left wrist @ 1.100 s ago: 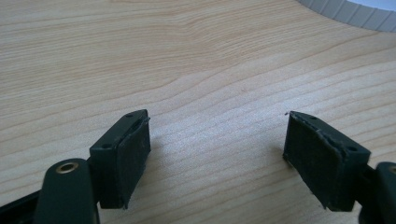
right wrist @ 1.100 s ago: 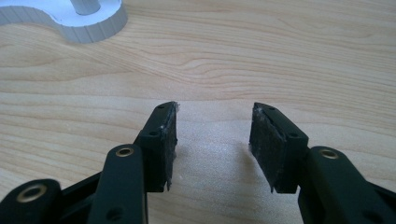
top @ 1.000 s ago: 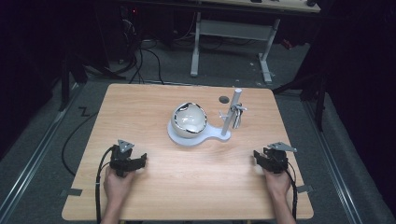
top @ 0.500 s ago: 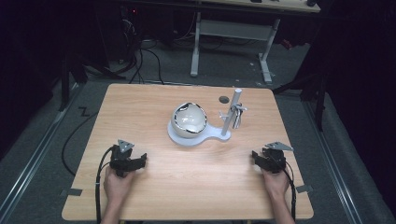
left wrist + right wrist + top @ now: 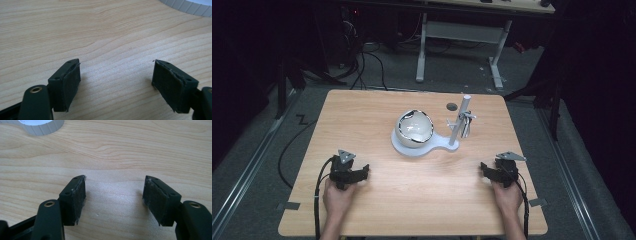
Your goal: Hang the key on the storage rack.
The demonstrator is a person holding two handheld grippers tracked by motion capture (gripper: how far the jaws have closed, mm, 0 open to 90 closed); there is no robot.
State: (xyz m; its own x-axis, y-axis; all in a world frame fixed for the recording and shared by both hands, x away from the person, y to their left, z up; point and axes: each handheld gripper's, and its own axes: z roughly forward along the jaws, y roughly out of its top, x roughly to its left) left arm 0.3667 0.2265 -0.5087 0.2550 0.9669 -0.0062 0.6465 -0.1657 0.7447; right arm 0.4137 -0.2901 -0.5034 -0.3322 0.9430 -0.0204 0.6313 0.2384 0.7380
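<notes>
A shiny round bowl (image 5: 415, 127) sits on a white base (image 5: 439, 145) at the middle of the wooden table (image 5: 412, 200). A grey upright post (image 5: 460, 120) with a small metal fitting rises from the base's right lobe. My left gripper (image 5: 357, 172) rests on the table at the front left, open, with bare wood between its jaws (image 5: 116, 80). My right gripper (image 5: 488, 170) rests at the front right, open too, nothing between its jaws (image 5: 113, 195). The base's ribbed edge (image 5: 185, 6) shows at the top of the left gripper view and its rim (image 5: 41, 127) in the right gripper view.
A dark round hole (image 5: 452, 106) lies in the tabletop behind the post. Beyond the table stands a white desk frame (image 5: 462, 35) on the grey floor, with cables (image 5: 362, 60) to its left. Tape marks (image 5: 292, 205) sit near the front corners.
My right gripper has shifted slightly to the left along the table. The left gripper, bowl and base have stayed put.
</notes>
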